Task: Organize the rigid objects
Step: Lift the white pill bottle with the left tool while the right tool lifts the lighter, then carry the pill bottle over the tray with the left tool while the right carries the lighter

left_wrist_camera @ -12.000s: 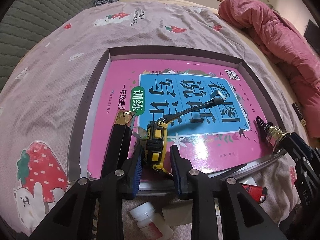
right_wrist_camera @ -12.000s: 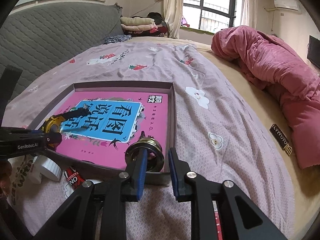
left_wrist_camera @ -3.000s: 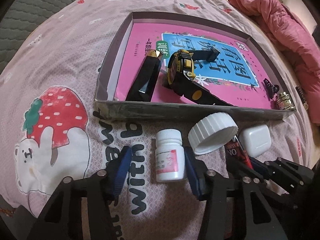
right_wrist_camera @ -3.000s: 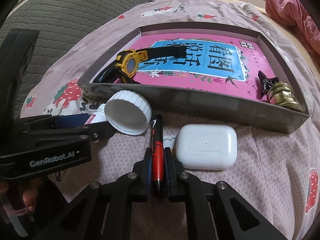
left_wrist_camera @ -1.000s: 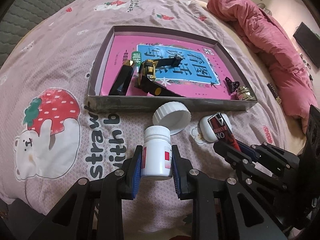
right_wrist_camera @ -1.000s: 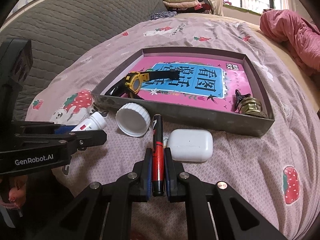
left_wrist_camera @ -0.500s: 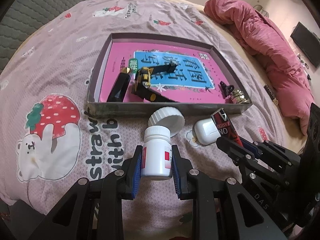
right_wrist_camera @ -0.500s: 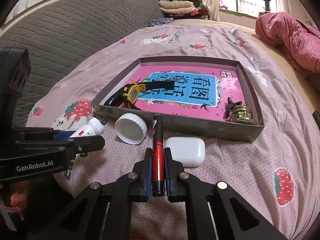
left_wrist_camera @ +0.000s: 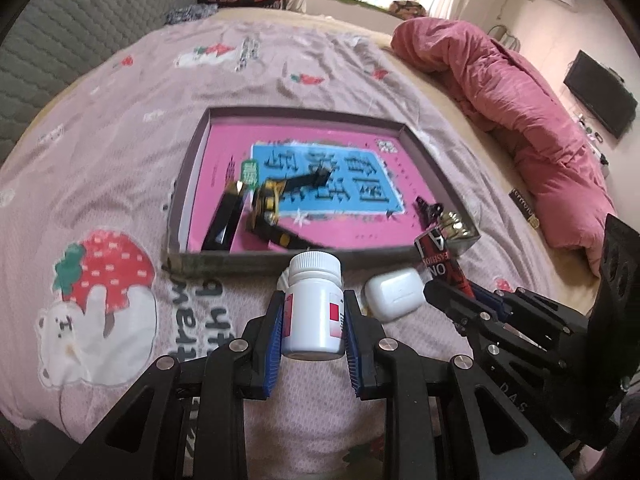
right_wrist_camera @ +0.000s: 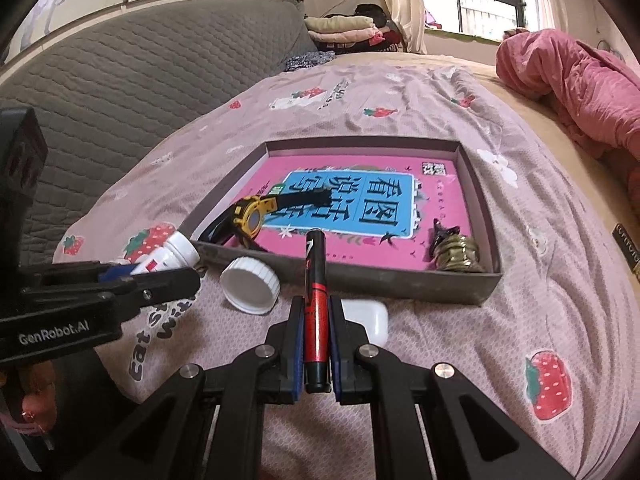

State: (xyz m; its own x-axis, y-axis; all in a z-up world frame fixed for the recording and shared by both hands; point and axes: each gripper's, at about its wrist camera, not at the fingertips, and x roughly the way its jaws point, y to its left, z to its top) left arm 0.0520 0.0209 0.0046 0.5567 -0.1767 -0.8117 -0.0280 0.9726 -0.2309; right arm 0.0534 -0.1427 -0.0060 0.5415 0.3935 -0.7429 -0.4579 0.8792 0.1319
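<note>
Left claw (left_wrist_camera: pixel 313 322) grips a white pill bottle (left_wrist_camera: pixel 313 306) at lower centre of its frame; right claw (right_wrist_camera: pixel 315 338) clamps a red pen (right_wrist_camera: pixel 315 308). Both sit below the grey tray (left_wrist_camera: pixel 256 264) mid-frame, with the white case (left_wrist_camera: pixel 394 295) beside them.

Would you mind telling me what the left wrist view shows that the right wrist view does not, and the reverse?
Only the left wrist view shows the black-and-gold bar in the tray and the wall TV. Only the right wrist view shows the loose white cap and the grey headboard. Both show the pill bottle in the left gripper, the red marker in the right gripper, the watch and the earbud case.
</note>
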